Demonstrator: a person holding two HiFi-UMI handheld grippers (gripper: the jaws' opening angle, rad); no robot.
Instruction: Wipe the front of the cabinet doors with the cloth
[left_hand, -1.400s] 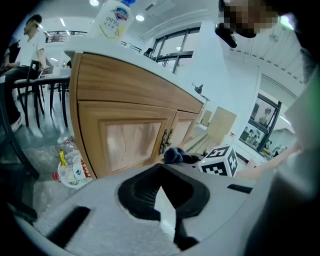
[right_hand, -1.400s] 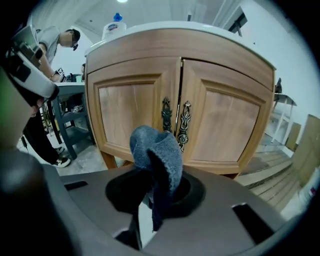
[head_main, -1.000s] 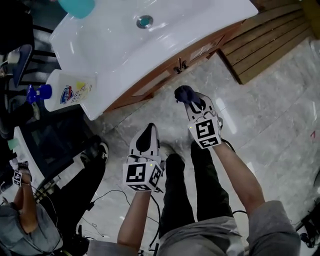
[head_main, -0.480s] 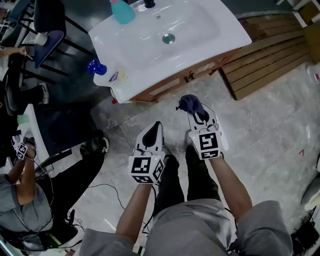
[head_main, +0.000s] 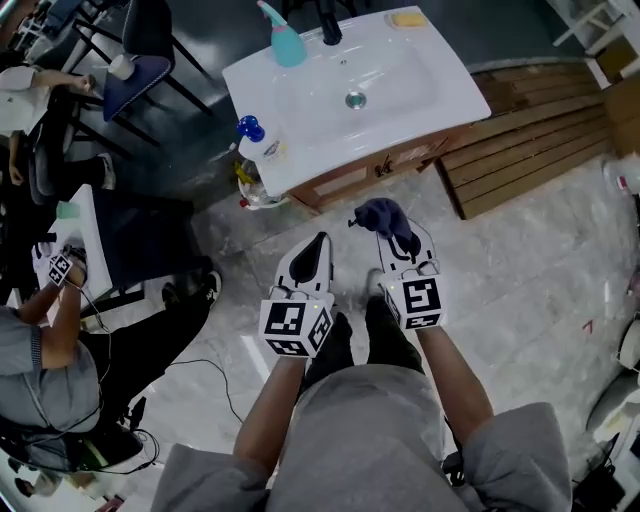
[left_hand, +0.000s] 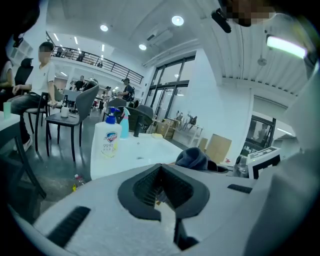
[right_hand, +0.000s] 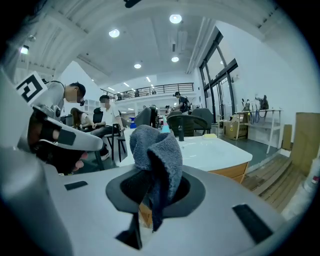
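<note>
Head view showed the right tongs (head_main: 392, 230) pinching the cloth (head_main: 384, 213), with the cabinet doors (head_main: 345, 182) straight ahead yet well apart, while the left tongs (head_main: 316, 248), pressed together and empty, lay slightly farther back.

Right gripper (right_hand: 150, 200) jaws clamp grey cloth (right_hand: 157, 155).

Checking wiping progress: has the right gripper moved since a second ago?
Yes, it seems: the right gripper, shut on the cloth, now sits slightly farther back from the cabinet doors.
</note>
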